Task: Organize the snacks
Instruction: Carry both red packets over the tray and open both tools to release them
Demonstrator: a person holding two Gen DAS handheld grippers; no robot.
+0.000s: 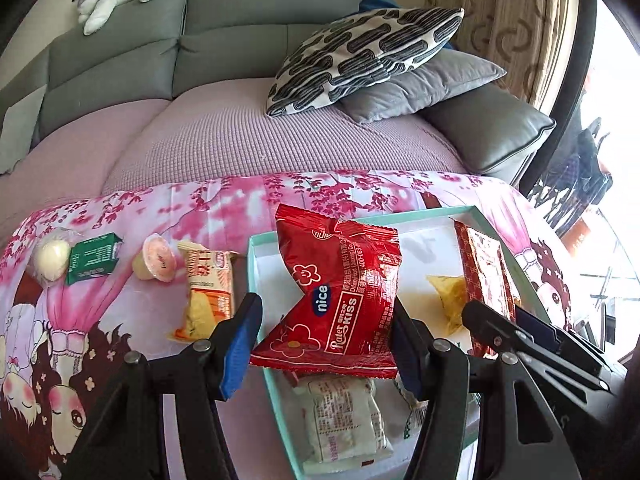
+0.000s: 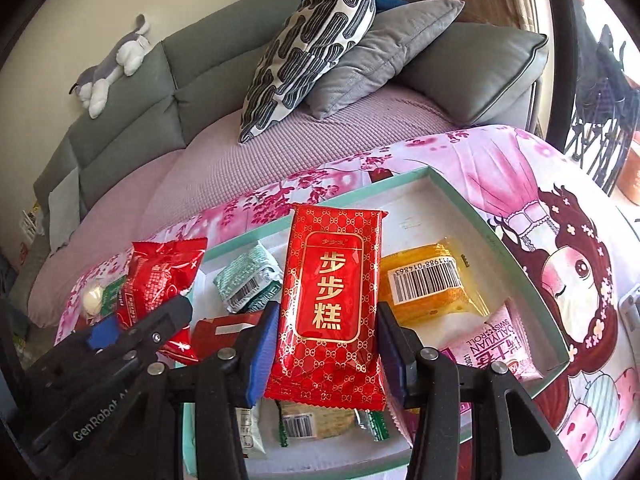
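Red cake packet [image 2: 326, 304] upright, lengthwise

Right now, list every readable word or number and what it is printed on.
"nice", "Rater KISS": red packet, left gripper.
"步步糕": red pouch, right gripper.
"SWISS ROLL": pink packet.
"GenRobot": left gripper's arm.
Barcode digits, other small print: unreadable.

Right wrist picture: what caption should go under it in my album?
Right gripper holds a red cake packet over the snack box.
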